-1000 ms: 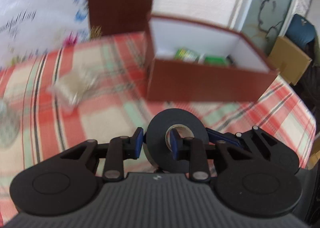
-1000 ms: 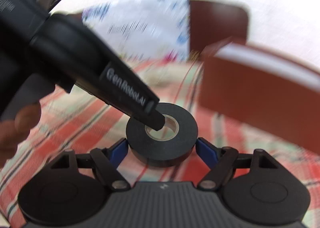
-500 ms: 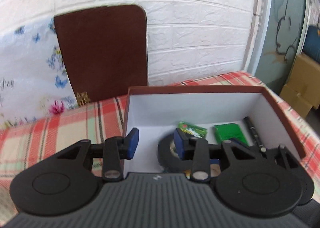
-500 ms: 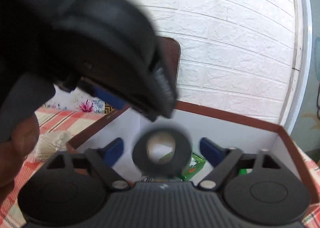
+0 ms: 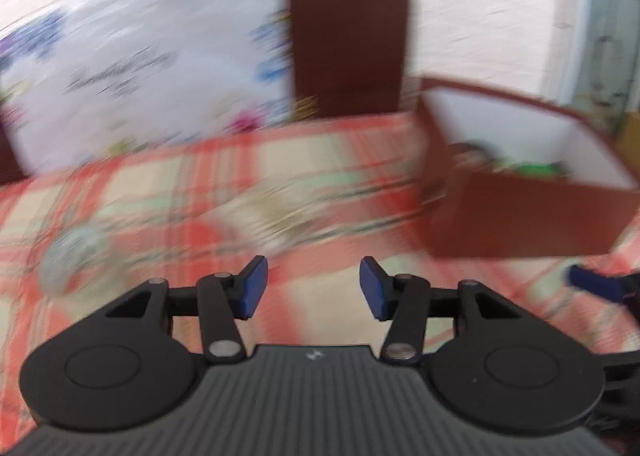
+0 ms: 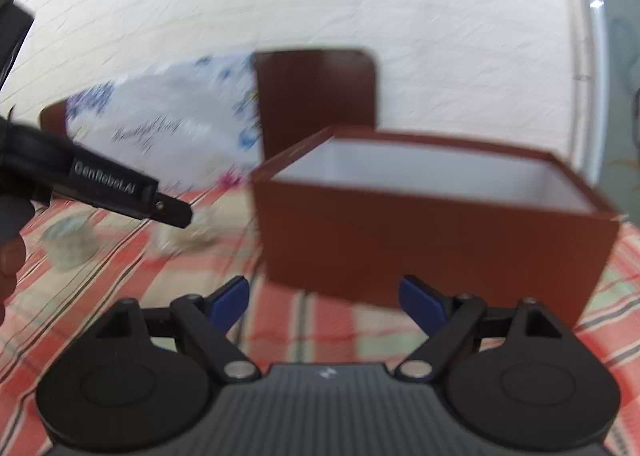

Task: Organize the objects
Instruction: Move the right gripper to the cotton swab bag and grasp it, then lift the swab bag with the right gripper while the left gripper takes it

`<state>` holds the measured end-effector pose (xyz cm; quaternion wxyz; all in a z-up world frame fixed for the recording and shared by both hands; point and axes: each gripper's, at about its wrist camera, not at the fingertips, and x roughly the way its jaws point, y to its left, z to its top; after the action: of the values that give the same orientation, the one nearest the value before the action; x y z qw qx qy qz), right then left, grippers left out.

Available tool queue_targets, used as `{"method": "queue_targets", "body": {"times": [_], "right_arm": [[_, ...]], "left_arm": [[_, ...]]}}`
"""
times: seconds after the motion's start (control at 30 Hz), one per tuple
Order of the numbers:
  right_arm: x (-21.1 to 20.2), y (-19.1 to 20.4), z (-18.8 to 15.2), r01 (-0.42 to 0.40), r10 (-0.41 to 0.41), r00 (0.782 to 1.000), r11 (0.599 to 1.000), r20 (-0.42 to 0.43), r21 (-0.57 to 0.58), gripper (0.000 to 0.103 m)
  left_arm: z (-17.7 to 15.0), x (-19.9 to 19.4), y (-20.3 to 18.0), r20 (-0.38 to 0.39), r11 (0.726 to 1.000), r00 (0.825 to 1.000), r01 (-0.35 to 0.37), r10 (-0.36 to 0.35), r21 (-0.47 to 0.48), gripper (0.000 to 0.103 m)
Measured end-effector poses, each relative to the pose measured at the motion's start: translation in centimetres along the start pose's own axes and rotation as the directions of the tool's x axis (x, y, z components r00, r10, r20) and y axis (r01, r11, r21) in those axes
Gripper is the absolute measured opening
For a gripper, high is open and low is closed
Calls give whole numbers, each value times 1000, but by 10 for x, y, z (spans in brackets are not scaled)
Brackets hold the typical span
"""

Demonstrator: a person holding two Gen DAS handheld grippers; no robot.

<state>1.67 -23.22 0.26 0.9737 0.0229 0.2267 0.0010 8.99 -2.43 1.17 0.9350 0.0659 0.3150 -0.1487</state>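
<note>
Both jaws apart, empty; my left gripper (image 5: 312, 288) just opened. Only its view shows green items (image 5: 538, 168) inside the one box (image 5: 520, 223); my right gripper (image 6: 324, 298) faces that box's wall.

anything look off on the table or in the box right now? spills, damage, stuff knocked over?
Nothing stands out. The brown box sits upright on the checked tablecloth with no visible damage, and its contents are too blurred to make out. Two blurred pale items lie loose on the cloth to its left. Left gripper and right gripper are both open and empty.
</note>
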Motion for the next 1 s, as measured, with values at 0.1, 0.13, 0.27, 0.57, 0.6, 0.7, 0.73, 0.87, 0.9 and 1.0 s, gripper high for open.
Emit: {"method": "queue_targets", "body": {"times": [0.1, 0.13, 0.27, 0.57, 0.6, 0.7, 0.73, 0.87, 0.9, 1.0], "right_arm": [[3, 31, -6, -94, 91, 994, 994, -59, -56, 81], [7, 43, -5, -124, 118, 990, 988, -71, -89, 80], [29, 95, 7, -194, 178, 979, 961, -96, -198, 81], [154, 155, 40, -114, 77, 987, 951, -139, -287, 100], [169, 156, 38, -116, 59, 980, 947, -192, -300, 98], [164, 142, 37, -173, 126, 970, 959, -209, -224, 68], [155, 141, 33, -171, 122, 971, 956, -205, -237, 68], [109, 125, 12, -201, 155, 964, 957, -217, -209, 68], [95, 119, 6, -209, 164, 961, 958, -224, -196, 68], [53, 102, -11, -199, 155, 960, 964, -234, -176, 68]], "left_arm": [[-24, 6, 57, -53, 987, 990, -132, 127, -94, 54], [-33, 6, 74, -54, 978, 984, -178, 173, -110, 55], [-71, 1, 120, 23, 951, 970, -231, 241, -207, 78], [-72, -2, 130, 49, 951, 975, -197, 215, -239, 79], [-72, -2, 132, 50, 950, 976, -195, 213, -242, 79], [-75, 1, 127, 51, 950, 975, -196, 214, -242, 79], [-75, 1, 128, 51, 950, 976, -195, 214, -244, 79], [-75, 0, 127, 47, 950, 975, -202, 219, -239, 81], [-74, 0, 127, 44, 950, 974, -204, 220, -236, 81], [-72, 1, 125, 25, 954, 976, -207, 218, -217, 84]]}}
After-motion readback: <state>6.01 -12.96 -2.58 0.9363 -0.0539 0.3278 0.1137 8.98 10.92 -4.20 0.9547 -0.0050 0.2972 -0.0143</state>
